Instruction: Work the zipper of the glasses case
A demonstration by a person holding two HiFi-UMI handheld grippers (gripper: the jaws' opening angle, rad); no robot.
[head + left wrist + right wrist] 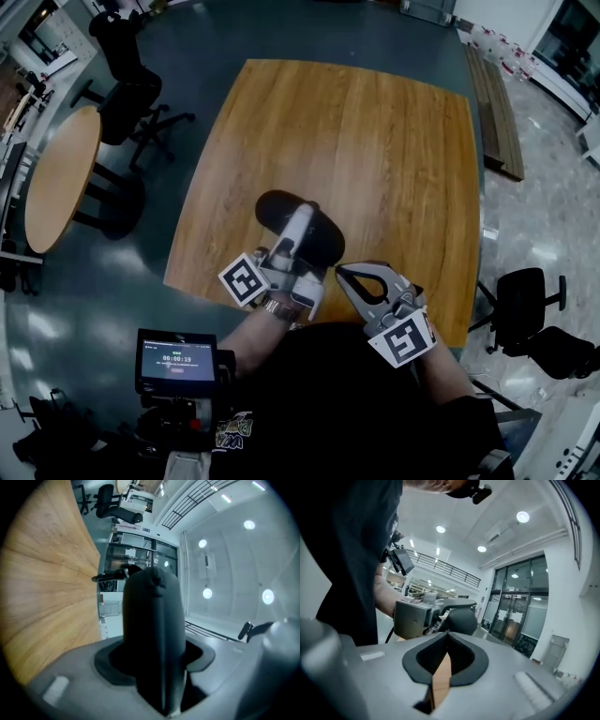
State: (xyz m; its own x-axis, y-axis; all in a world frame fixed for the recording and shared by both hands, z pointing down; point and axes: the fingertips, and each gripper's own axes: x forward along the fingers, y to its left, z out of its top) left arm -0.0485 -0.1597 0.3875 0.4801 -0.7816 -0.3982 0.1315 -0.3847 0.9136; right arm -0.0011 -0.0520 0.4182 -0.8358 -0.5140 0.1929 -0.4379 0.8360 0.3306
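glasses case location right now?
Head view: the glasses case sits near the front edge of the wooden table, clamped in the left hand-held gripper, with the shut right hand-held gripper at its right end.

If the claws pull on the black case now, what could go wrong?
Only the left claw holds the glasses case, so a hard tug might twist it loose. The right claw is shut right at the case's end. The zipper tab is too small to see, so the claw may have missed it or could slip off.

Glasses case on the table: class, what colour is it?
The glasses case is plain black, clearest in the head view against the wooden table.
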